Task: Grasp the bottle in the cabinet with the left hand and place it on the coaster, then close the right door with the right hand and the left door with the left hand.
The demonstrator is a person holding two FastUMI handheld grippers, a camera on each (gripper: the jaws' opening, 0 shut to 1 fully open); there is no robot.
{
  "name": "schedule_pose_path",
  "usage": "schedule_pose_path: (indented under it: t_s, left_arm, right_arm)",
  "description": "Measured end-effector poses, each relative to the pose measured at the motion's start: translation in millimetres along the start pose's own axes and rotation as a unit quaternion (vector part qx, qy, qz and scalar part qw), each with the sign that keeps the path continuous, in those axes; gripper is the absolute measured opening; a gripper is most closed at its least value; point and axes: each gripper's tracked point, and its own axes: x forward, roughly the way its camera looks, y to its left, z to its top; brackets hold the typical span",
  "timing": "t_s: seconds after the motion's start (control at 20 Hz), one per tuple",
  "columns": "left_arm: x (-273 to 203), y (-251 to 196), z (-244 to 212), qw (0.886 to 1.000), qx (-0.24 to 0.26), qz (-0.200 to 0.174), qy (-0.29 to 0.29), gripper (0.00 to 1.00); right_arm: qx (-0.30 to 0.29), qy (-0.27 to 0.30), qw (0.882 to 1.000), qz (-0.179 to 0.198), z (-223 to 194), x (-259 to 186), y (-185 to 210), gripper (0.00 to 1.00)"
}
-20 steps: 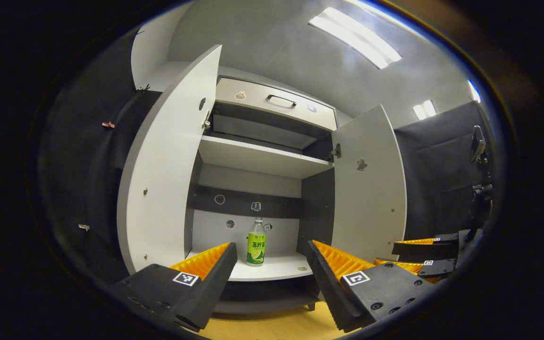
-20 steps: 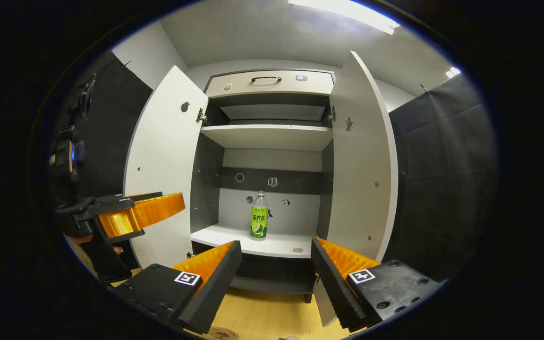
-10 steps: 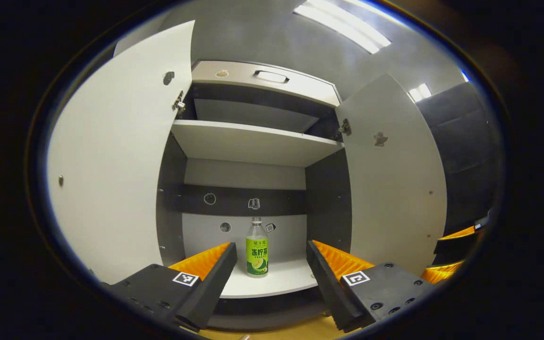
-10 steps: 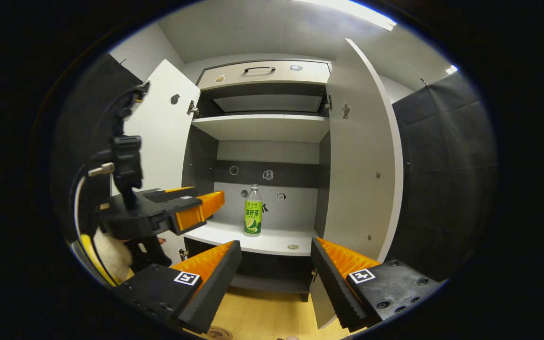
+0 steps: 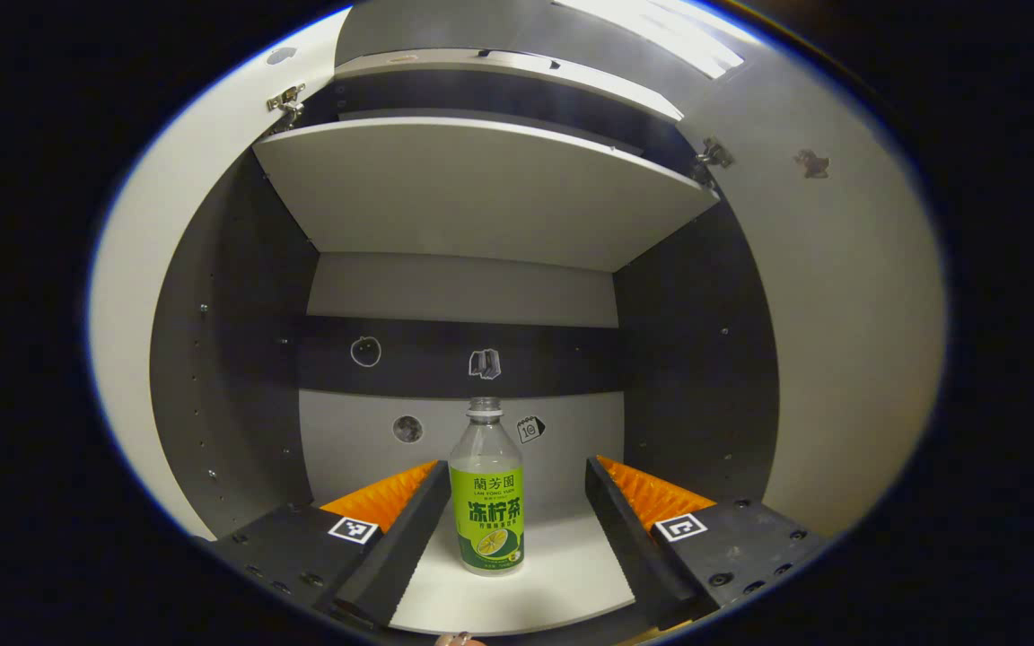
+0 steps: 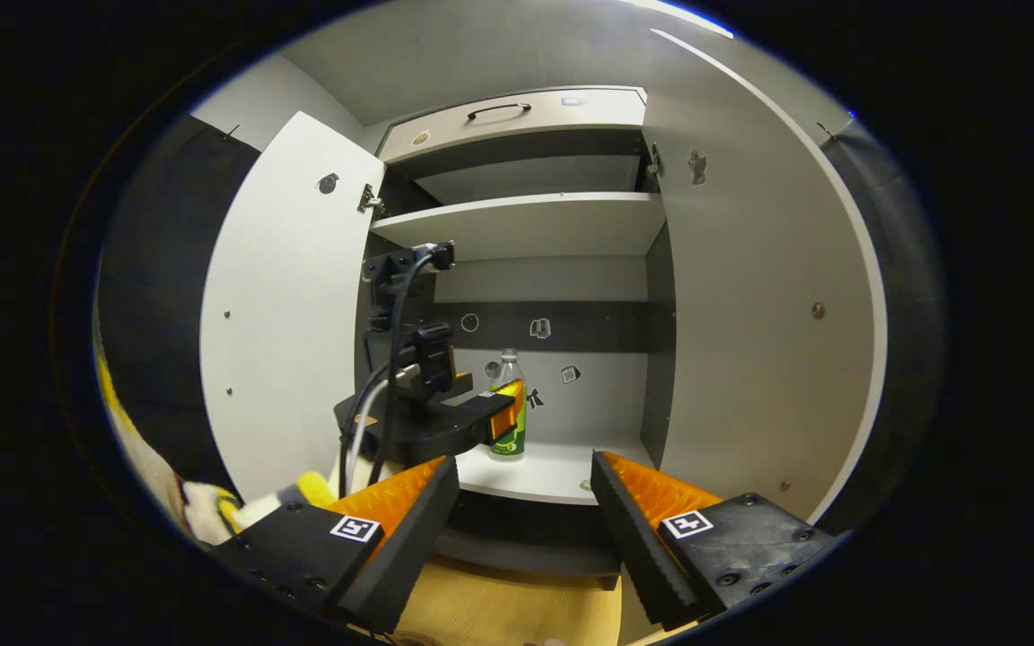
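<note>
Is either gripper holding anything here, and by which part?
Nothing is held. The left gripper is open around the bottle without touching it; the right gripper is open.

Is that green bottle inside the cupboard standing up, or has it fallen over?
Standing up. The bottle rests on its base on the lower shelf, cap on top, between the open fingers of the left gripper, which do not touch it.

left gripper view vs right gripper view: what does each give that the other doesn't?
Left gripper view: a close look at the bottle, upright on the lower shelf, between the open left gripper fingers, not touched.
Right gripper view: that gripper from outside, reaching in beside the bottle, and the open right gripper over the wooden floor.
Both: bottle, shelf, both doors open.
</note>
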Motion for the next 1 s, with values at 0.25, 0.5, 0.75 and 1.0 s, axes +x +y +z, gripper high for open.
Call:
schedule_pose_path:
  t_s: [0.25,0.5,0.75,1.0]
  left_arm:
    - [40.5,13.1,-22.2,1.000,-0.005,0.008,0.019,0.96]
    - [61.6,17.9,-47.1,0.999,-0.007,0.009,0.041,0.96]
    - [77.4,16.0,-53.3,0.999,0.012,0.003,0.041,0.96]
    - [88.2,15.1,-57.3,0.999,0.011,-0.005,0.044,0.99]
  right_arm:
    - [0.000,0.010,1.000,0.018,-9.5,19.6,3.8,0.98]
    - [0.001,0.012,1.000,0.023,-13.0,30.9,4.6,0.98]
    - [-0.001,0.019,1.000,0.020,-19.7,39.0,1.3,0.98]
    - [-0.002,0.022,1.000,0.020,-22.1,44.3,1.2,0.98]
